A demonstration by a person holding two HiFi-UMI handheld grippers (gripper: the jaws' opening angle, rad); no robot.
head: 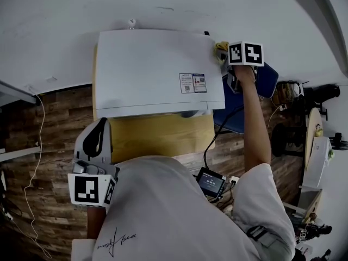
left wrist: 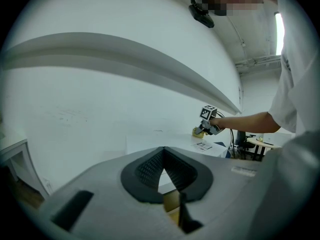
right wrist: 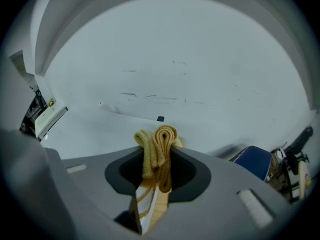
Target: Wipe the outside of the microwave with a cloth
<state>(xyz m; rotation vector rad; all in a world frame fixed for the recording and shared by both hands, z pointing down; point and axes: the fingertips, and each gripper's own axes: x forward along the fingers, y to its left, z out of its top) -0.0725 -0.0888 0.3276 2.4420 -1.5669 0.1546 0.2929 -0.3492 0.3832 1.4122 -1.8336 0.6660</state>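
At lower left my left gripper [head: 101, 125] is closed on nothing. The microwave [head: 157, 69] fills the upper middle. By its upper-right corner my right gripper [head: 227, 64] pinches the folded cloth [right wrist: 159, 139]. So near the edge, a stroke could run off the top, or drag could pull the fold loose.

The head view looks steeply down from above the person [head: 179, 211] onto the whole top of the microwave [head: 157, 72]. The left gripper view sits low and back, facing across that top toward the wall [left wrist: 100, 114] — sharing it with the right gripper view, which looks from close over the far corner past its cloth [right wrist: 157, 149].
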